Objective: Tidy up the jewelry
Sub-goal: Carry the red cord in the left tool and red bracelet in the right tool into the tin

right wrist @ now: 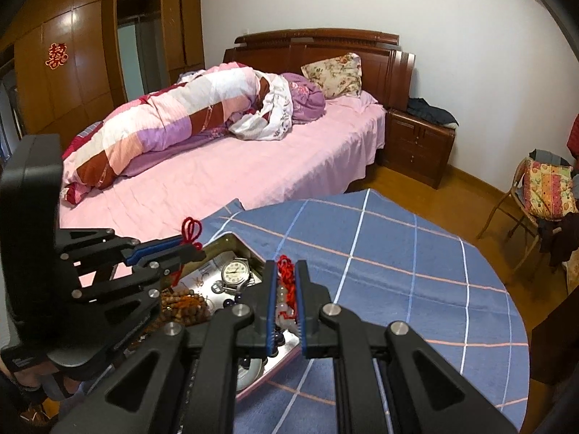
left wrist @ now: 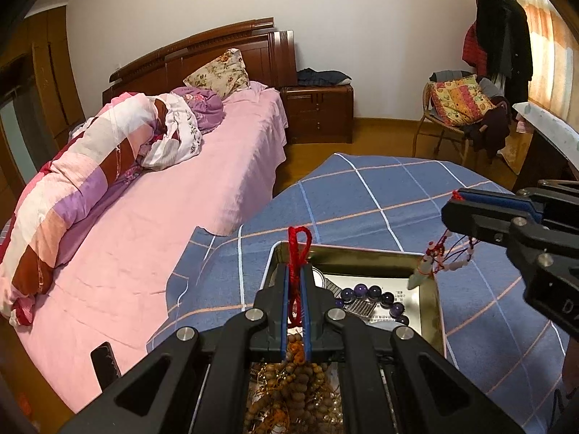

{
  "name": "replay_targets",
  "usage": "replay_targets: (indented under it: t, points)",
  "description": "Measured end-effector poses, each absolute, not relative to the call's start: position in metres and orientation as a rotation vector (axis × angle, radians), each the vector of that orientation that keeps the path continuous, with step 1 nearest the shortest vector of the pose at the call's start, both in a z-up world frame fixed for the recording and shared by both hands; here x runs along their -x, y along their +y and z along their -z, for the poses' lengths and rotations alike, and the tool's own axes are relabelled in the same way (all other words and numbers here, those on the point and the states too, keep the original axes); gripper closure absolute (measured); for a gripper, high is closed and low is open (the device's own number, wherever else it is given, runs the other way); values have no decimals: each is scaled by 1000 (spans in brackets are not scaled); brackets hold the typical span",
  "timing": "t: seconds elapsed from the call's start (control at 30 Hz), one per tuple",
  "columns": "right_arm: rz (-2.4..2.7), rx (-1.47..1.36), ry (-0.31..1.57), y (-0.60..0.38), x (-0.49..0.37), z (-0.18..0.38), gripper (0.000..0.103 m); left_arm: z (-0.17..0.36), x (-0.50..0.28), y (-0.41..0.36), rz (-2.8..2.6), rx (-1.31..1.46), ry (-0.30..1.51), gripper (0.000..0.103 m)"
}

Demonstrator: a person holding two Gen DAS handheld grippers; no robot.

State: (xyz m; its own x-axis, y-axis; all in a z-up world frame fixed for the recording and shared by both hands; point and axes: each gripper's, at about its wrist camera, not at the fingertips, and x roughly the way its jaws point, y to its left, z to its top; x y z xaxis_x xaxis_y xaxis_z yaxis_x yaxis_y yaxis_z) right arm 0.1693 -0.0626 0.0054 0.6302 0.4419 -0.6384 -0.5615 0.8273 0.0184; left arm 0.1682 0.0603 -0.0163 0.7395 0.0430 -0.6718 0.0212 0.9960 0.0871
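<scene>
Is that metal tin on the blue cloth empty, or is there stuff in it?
Not empty. The tin holds a wristwatch and dark purple beads; its lid is off.

Each view is taken from a gripper's wrist, looking forward and downward along its own fingers. The metal tray [left wrist: 356, 253] on the blue checked cloth [left wrist: 380, 195] is seen close below from both. The pink bed [right wrist: 224, 177], the nightstand [right wrist: 416, 144] and the chair [left wrist: 452, 123] are shared; each gripper is caught at the other view's edge.
</scene>
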Motion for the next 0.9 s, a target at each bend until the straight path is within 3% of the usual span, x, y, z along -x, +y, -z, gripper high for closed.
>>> replay_targets:
  t: [0.9]
  points:
    - [-542, 195, 789, -56, -194, 35, 91, 48, -188, 59, -16, -105, 830, 98]
